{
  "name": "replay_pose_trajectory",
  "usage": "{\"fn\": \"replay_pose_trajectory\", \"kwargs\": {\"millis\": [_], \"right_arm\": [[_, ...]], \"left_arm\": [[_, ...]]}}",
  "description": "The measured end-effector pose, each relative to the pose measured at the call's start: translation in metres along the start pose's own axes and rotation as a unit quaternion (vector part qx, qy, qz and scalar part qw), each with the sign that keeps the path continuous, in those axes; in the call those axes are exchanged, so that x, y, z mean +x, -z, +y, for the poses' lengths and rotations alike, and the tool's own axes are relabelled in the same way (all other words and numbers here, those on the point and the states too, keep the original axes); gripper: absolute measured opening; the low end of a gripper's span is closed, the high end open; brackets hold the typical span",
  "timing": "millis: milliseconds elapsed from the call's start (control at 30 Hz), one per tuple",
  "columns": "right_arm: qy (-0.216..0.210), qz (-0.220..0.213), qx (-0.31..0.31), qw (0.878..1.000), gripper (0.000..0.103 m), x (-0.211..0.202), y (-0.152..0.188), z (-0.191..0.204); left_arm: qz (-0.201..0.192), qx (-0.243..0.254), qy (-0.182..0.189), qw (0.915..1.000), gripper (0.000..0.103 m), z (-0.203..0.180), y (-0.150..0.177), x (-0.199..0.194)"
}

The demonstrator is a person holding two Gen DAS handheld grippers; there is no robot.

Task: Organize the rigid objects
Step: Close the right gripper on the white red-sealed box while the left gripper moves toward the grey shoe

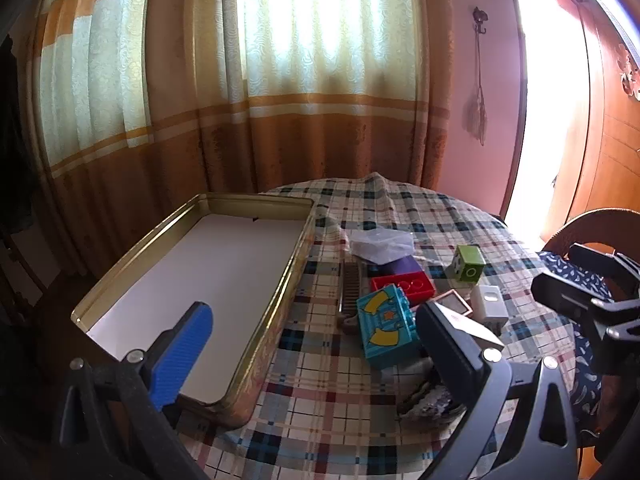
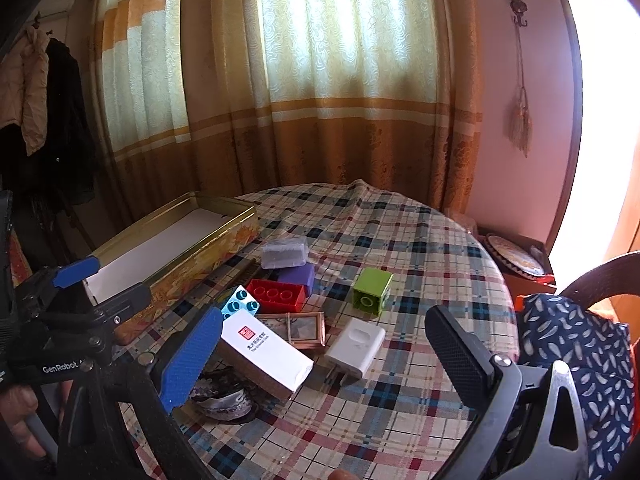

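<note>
Both claws gape empty; the white box (image 2: 266, 354) lies at the right claw's (image 2: 324, 354) nine o'clock, long axis toward ten, tin (image 1: 280, 300) beyond.

One gold tin (image 2: 176, 236), lidless, white inside, stood on the checked worktop (image 2: 400, 240).

Toy building blocks, four: one red (image 2: 276, 295), one purple (image 2: 298, 275), one green (image 2: 372, 291), one blue with yellow markings (image 1: 386, 330).

One clear plastic box (image 2: 285, 253), behind the purple block.

One white plug adapter (image 2: 356, 347), prongs toward the camera.

One long white carton with a red stamp (image 2: 266, 352).

One small picture frame (image 2: 298, 330), copper-coloured, lying flat.

One dark comb (image 1: 352, 288), seen in the left view.

One crumpled grey item (image 2: 224, 396), kind unclear.

Loose items beside the tin: ten in all.

Curtains (image 2: 320, 80): one set, behind the worktop.
</note>
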State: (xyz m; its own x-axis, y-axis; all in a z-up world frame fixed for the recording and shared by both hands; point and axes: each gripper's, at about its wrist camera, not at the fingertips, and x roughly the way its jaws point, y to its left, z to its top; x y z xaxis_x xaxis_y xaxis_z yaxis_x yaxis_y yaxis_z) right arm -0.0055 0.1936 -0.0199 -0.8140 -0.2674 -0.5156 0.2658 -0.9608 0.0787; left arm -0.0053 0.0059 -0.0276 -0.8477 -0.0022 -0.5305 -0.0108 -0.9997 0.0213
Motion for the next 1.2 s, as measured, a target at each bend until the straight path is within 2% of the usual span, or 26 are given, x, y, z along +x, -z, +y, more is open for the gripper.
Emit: {"fn": "replay_pose_trajectory", "kwargs": {"millis": [233,500,567,633,800,833,1000,1200], "right_arm": [[-0.036,0.010,-0.030,0.999,0.102,0.019,0.011,0.014],[-0.050,0.037,-0.072,0.995,0.101,0.042,0.015,0.036],[-0.050,0.050,-0.080,0.994,0.097,0.050,0.016,0.038],[-0.057,0.068,-0.082,0.993,0.086,0.057,0.019,0.038],[-0.065,0.115,-0.088,0.987,0.076,0.075,0.031,0.036],[-0.070,0.118,-0.087,0.987,0.067,0.076,0.032,0.037],[-0.085,0.111,-0.088,0.986,0.051,0.072,0.032,0.034],[-0.097,0.082,-0.053,0.991,0.049,0.067,0.029,0.020]], "left_arm": [[0.011,-0.009,-0.009,0.9999,0.103,0.004,0.005,0.010],[-0.007,-0.016,-0.027,0.9995,0.103,0.010,0.003,0.003],[-0.004,-0.015,-0.026,0.9995,0.103,0.010,0.003,0.005],[-0.002,-0.014,-0.026,0.9996,0.103,0.009,0.003,0.006],[-0.001,-0.013,-0.021,0.9997,0.103,0.006,0.005,0.006],[-0.001,-0.012,-0.019,0.9998,0.103,0.005,0.005,0.006],[0.000,-0.001,-0.007,1.0000,0.103,-0.003,0.008,0.006],[-0.009,0.025,-0.001,0.9996,0.103,-0.018,0.010,0.002]]}}
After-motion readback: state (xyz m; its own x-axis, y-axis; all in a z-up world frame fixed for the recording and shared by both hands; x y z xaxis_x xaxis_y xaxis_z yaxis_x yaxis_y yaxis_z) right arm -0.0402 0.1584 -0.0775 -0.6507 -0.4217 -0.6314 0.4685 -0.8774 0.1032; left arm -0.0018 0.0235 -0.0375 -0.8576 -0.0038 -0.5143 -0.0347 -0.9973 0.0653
